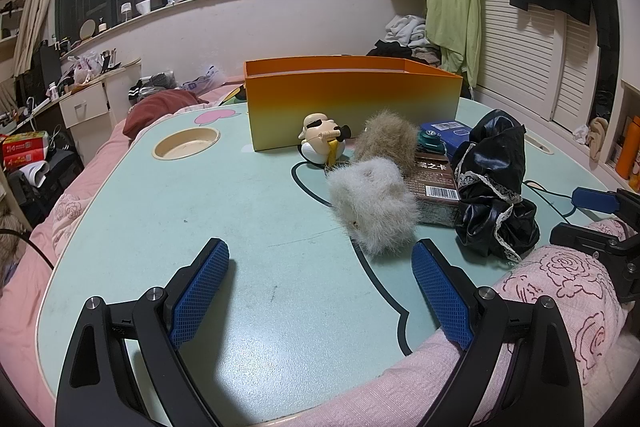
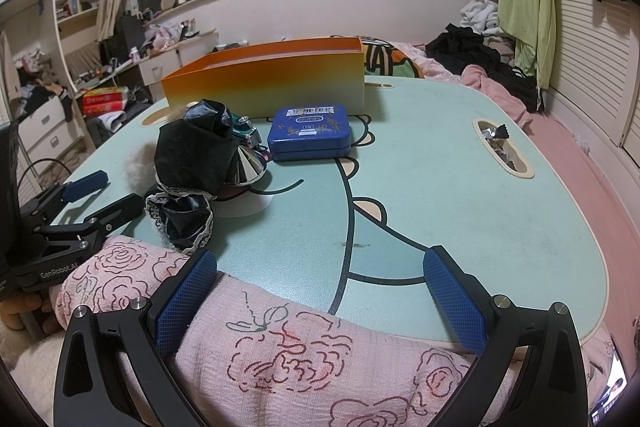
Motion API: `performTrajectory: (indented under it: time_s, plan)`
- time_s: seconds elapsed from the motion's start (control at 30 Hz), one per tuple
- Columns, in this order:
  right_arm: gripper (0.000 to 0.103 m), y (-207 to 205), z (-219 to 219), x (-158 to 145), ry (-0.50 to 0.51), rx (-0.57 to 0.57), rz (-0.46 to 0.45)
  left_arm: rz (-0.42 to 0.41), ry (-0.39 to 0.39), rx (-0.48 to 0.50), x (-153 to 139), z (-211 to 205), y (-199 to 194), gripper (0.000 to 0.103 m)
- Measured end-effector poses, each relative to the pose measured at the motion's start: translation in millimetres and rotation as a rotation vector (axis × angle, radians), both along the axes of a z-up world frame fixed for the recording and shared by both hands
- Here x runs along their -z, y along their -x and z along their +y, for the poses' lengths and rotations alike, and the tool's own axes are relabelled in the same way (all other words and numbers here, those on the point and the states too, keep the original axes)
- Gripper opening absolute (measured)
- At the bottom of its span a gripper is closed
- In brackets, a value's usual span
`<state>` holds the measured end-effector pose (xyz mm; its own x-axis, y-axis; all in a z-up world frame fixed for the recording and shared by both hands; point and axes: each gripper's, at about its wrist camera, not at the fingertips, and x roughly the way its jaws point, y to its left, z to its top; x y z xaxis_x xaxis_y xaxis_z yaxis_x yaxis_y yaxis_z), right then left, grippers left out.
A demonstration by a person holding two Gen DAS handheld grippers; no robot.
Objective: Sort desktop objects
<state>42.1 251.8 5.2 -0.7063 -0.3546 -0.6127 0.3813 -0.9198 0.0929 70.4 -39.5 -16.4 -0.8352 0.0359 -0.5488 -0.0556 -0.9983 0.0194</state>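
Nearest the cameras, both tools hover low over the front edge of the mint-green worktop (image 1: 160, 211), where a pink rose-printed blanket (image 2: 280, 347) bunches against the rim. The left gripper (image 1: 320, 291) has its blue-padded fingers spread wide with only bare worktop between them. The right gripper (image 2: 320, 299) is likewise wide open, holding nothing, its fingers straddling the blanket fold and the worktop edge.

Just beyond the left gripper lies a white fluffy pom-pom (image 1: 372, 207), and touching it behind, a tan fluffy pom-pom (image 1: 386, 137). To their right sit a brown card box (image 1: 436, 183) and a crumpled black lace-trimmed cloth (image 1: 496, 187). In the right view the cloth partly covers a shiny silver cone (image 2: 250, 169), with a small green car-like toy (image 2: 244, 129) behind it. Further back rest a blue tin (image 2: 310, 137) and a cream duck-like figurine (image 1: 322, 141), which stands close in front of the orange box (image 1: 352, 99) at the far side of the worktop. I cannot see into it from either view.

Judging by the clutter outside the box and both grippers empty, sorting has hardly begun, and this looks like the pause before a first pick. The next move probably calls for the left gripper to ease forward over the white pom-pom, close gently on its soft fur without dragging the tan one along, then carry it to the orange box.
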Motion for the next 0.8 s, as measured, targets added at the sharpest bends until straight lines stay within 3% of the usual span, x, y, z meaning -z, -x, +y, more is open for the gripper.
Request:
performTrajectory:
  time_s: [0.8]
  plan:
    - [0.103,3.5,-4.5,-14.1,0.022,0.009,-0.005,0.001,0.000,0.001,-0.7,2.2,-1.3,0.093]
